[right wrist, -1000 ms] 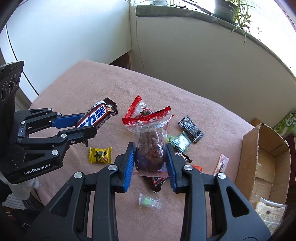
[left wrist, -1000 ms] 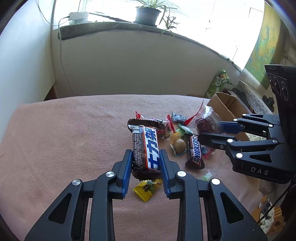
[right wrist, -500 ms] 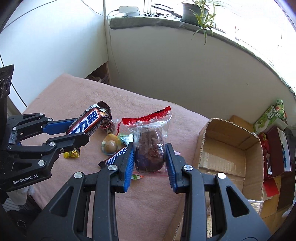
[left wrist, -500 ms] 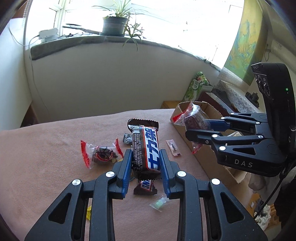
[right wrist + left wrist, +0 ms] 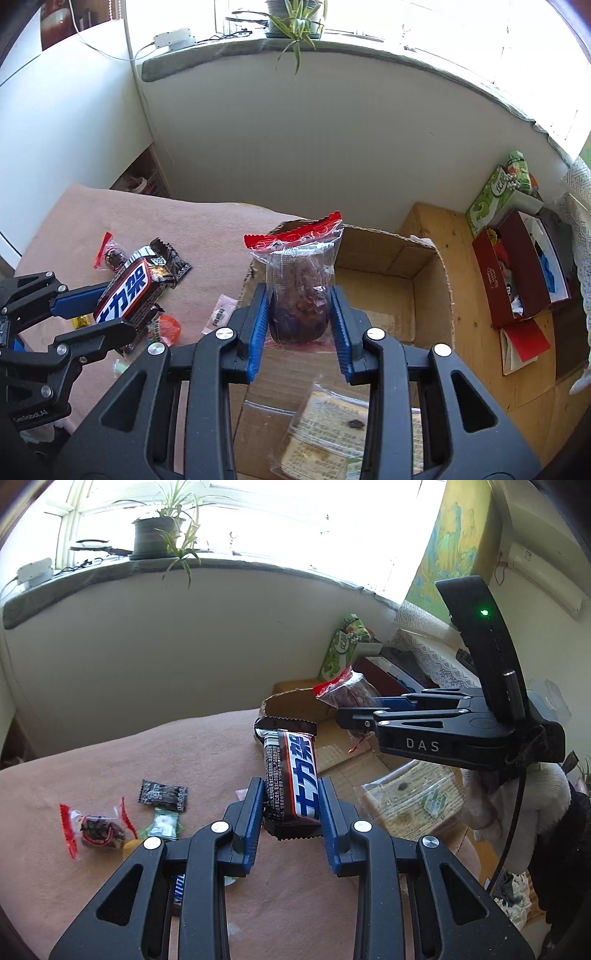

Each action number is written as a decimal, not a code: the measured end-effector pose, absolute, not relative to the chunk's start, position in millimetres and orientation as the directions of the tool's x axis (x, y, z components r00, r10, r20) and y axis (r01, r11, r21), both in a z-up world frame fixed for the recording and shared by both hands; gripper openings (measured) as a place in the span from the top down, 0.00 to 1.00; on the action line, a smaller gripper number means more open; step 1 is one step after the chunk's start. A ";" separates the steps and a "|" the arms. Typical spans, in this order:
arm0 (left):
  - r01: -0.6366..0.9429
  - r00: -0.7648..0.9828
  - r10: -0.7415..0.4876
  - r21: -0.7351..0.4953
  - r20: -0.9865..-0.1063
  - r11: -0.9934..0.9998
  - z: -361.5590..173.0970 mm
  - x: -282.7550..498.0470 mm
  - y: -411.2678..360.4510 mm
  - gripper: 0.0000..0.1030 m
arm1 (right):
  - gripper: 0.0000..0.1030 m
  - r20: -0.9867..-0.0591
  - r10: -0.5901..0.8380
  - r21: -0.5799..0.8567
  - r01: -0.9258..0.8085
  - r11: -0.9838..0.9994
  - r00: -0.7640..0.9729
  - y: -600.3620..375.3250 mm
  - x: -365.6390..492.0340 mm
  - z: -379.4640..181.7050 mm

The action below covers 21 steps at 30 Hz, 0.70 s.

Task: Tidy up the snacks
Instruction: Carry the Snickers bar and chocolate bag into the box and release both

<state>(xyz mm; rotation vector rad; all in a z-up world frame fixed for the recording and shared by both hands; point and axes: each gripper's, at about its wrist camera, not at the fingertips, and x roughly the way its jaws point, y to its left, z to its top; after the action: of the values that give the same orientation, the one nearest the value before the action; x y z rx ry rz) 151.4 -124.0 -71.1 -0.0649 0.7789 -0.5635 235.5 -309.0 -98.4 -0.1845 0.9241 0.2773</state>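
My left gripper (image 5: 291, 814) is shut on a Snickers bar (image 5: 290, 775) with a brown, red and blue wrapper, held above the pink blanket's right edge beside the cardboard box (image 5: 343, 753). It also shows in the right wrist view (image 5: 129, 291). My right gripper (image 5: 299, 325) is shut on a clear snack bag with a red top (image 5: 299, 280), dark brown inside, held over the open cardboard box (image 5: 432, 280). The bag also shows in the left wrist view (image 5: 347, 690). A flat clear packet (image 5: 325, 432) lies in the box.
Several small snacks lie on the pink blanket (image 5: 110, 771): a red-edged packet (image 5: 96, 829), a black packet (image 5: 162, 795), a green candy (image 5: 162, 823). A green tissue box (image 5: 498, 192) and a red box (image 5: 517, 269) stand on the wooden floor right of the carton. The wall is behind.
Both grippers have swung right with their snacks. The right gripper's bag went from above the blanket to over the box. The left gripper's bar now hangs at the blanket's edge by the box.
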 end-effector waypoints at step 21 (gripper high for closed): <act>0.544 0.511 -0.546 -0.242 -0.665 0.804 -73.3 149.6 -204.7 0.44 | 0.29 -0.812 0.073 -0.036 -0.175 0.984 0.579 -373.1 261.0 -112.2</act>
<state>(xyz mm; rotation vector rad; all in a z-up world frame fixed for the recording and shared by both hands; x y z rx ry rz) 149.6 -204.7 -73.3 -0.0024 0.8008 -0.6556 261.0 -373.1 -112.2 -0.1168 0.9426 0.1456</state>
